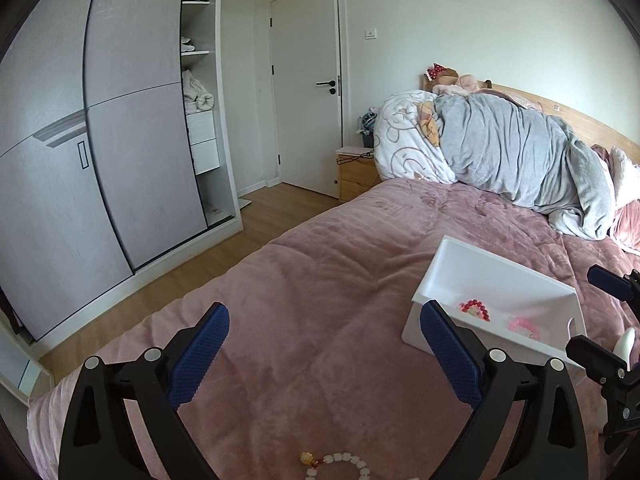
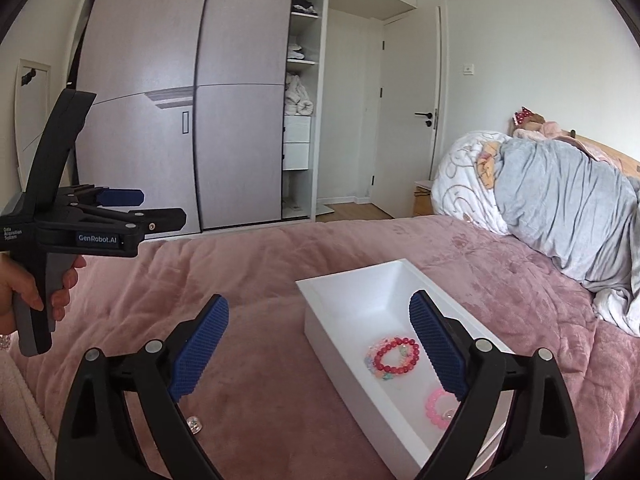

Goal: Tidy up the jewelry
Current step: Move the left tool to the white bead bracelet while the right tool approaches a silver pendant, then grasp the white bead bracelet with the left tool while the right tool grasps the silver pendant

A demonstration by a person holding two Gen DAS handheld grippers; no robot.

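A white rectangular box [image 2: 356, 300] sits on the pink bedspread; it also shows in the left wrist view [image 1: 492, 276]. Inside lie a red bead bracelet [image 2: 397, 356] on a pastel one, and a pink bracelet [image 2: 438, 408]; the left wrist view shows the red one [image 1: 474, 309] and the pink one [image 1: 524, 326]. A white bead bracelet with a yellow charm [image 1: 340, 462] lies on the bedspread just below my open, empty left gripper [image 1: 324, 356]. My right gripper [image 2: 320, 348] is open and empty, its right finger over the box. A small sparkly bead item [image 2: 195, 424] lies near its left finger.
A pile of grey and patterned quilts [image 1: 512, 152] lies at the head of the bed. A sliding wardrobe [image 2: 180, 100] and a door [image 1: 308, 92] stand beyond the wooden floor [image 1: 224, 248]. The left gripper is seen in the right wrist view [image 2: 132, 208].
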